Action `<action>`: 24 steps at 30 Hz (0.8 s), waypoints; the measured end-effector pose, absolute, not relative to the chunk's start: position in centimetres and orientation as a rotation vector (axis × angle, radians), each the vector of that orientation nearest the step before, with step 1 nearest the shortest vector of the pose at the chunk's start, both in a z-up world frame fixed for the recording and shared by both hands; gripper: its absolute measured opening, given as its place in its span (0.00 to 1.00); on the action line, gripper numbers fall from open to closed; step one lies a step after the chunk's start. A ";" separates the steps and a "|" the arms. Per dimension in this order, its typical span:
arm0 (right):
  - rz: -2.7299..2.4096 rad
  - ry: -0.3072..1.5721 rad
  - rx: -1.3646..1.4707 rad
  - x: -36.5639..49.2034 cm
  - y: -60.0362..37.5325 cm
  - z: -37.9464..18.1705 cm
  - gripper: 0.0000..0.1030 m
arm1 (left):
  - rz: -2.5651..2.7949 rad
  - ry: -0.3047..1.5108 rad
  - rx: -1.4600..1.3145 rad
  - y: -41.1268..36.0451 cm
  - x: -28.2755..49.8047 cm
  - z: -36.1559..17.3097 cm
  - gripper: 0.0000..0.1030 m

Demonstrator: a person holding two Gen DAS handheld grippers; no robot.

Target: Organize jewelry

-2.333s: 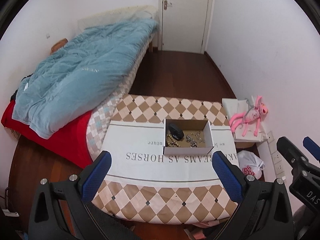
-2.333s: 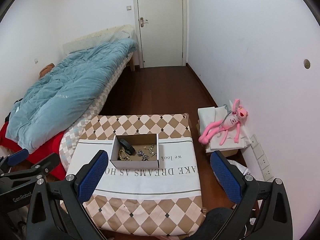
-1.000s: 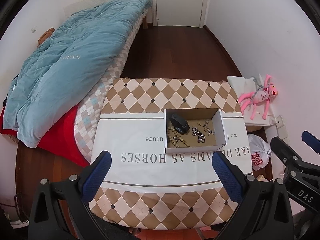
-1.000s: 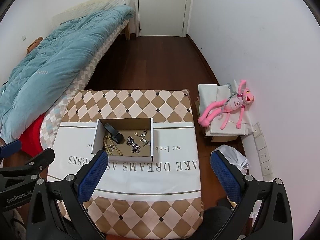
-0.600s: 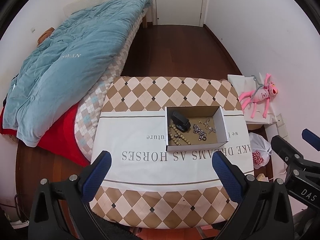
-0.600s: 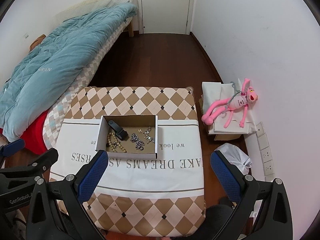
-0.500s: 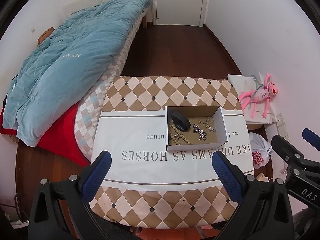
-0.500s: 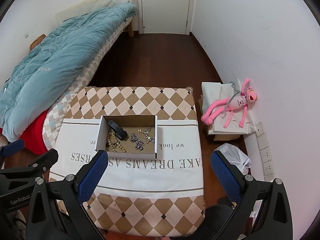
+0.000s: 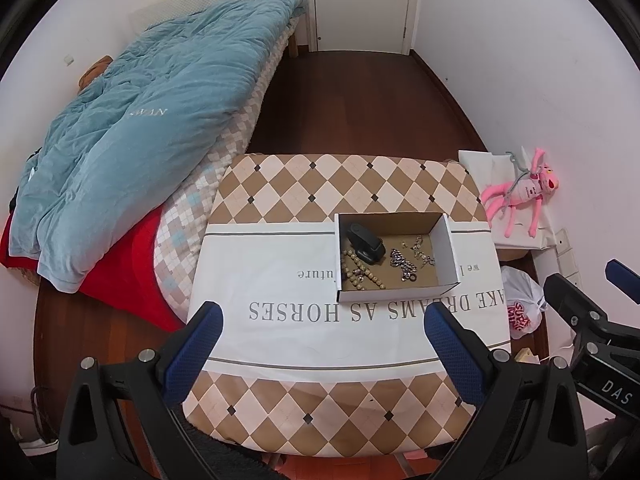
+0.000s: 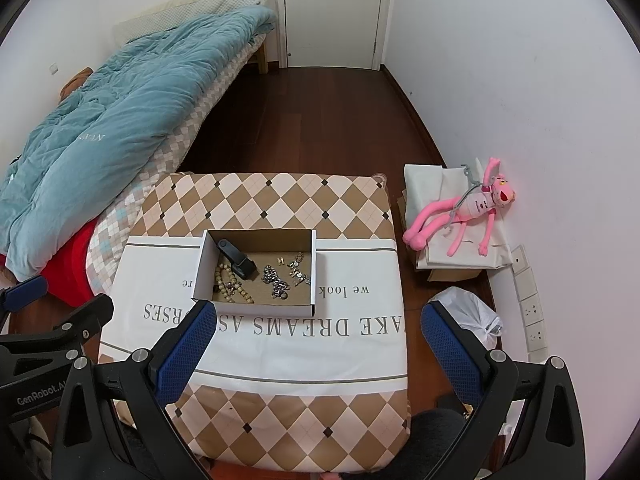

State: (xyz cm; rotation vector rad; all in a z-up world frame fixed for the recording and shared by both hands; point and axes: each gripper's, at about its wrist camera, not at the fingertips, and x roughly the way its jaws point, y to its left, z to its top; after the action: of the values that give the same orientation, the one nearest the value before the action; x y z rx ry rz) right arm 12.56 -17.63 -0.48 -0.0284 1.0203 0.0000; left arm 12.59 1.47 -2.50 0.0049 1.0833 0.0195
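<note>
An open cardboard box (image 9: 447,246) (image 10: 312,268) sits on a cloth-covered table (image 9: 280,280) (image 10: 360,320). Inside lie a black clip-like item (image 9: 365,243) (image 10: 237,259), a wooden bead bracelet (image 9: 358,274) (image 10: 230,284), a silver chain (image 9: 404,265) (image 10: 276,280) and small charm pieces (image 9: 420,248) (image 10: 297,268). My left gripper (image 9: 320,344) is open and empty, held high above the table's near side. My right gripper (image 10: 316,340) is open and empty, also high above the near side. Each gripper shows at the edge of the other's view.
A bed with a blue duvet (image 9: 140,128) (image 10: 120,120) stands left of the table. A pink plush toy (image 9: 520,196) (image 10: 468,208) lies on a white package by the right wall. A white plastic bag (image 9: 520,304) (image 10: 468,316) sits on the floor. A door (image 10: 332,12) is at the far end.
Both grippers have tilted down and drawn nearer, so the table and box sit larger and more central in both views. Jaws stayed open. Nothing in the box moved.
</note>
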 end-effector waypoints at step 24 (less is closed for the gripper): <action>0.007 1.023 -0.042 12.2 -17.5 -0.3 1.00 | 0.021 1.083 0.006 1.6 12.5 -2.4 1.00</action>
State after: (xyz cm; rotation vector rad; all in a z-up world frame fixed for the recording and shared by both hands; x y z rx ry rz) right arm 12.25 -17.46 -0.27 -0.0421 1.0226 0.0065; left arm 12.50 1.59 -2.42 0.0057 1.0831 0.0210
